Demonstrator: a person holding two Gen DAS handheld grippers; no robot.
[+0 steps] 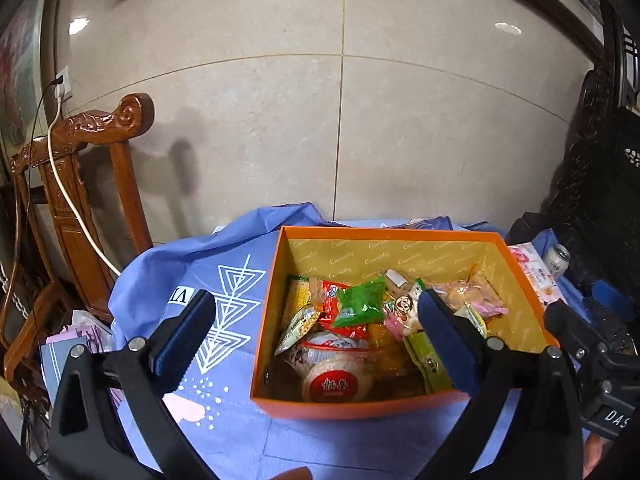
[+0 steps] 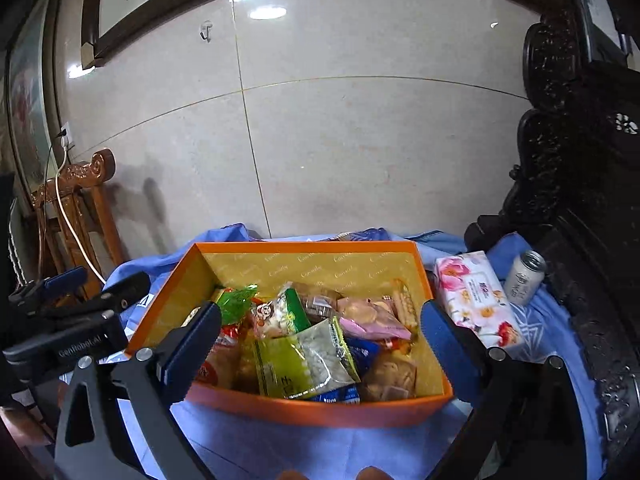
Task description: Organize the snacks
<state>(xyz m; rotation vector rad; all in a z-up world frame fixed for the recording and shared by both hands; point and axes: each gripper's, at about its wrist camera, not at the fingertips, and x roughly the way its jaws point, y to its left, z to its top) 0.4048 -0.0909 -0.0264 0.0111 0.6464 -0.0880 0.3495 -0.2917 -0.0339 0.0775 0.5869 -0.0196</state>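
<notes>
While both wrist views face the same orange box point(image 1: 360, 404) of snacks on a blue cloth point(image 1: 168, 280), each shows things the other lacks.

Left wrist view: white triangle print on the cloth, left of the box. A carved wooden chair point(image 1: 100, 152) with a white cable point(image 1: 76, 208) draped over it stands beyond the left finger. In the box: a green packet point(image 1: 360, 300), a red packet point(image 1: 332, 300) and a round rice-cracker pack with a red label point(image 1: 340, 380), the last nearest the gripper. Only an edge of the tissue pack point(image 1: 534, 270) and the top of the can point(image 1: 557, 258) show, past the right finger. The other gripper's black body sits at the right edge.

Right wrist view: the floral tissue pack point(image 2: 476, 300) shows whole, lying just right of the box, with a white can point(image 2: 524, 278) upright beyond it. Box contents seen from the other side: a clear bag of pale pieces with green trim point(image 2: 312, 356) nearest, a pink packet point(image 2: 372, 320) behind it. The left gripper's body is at the left edge.

Left gripper point(image 1: 314, 332): jaws spread wide, nothing between them; its right finger overlaps the box's near right corner in view, and contact cannot be told.

Right gripper point(image 2: 320, 342): jaws likewise wide apart and empty, fingers straddling the near end of the box; contact cannot be told.

All visible snacks lie inside the box, ahead of both grippers.
</notes>
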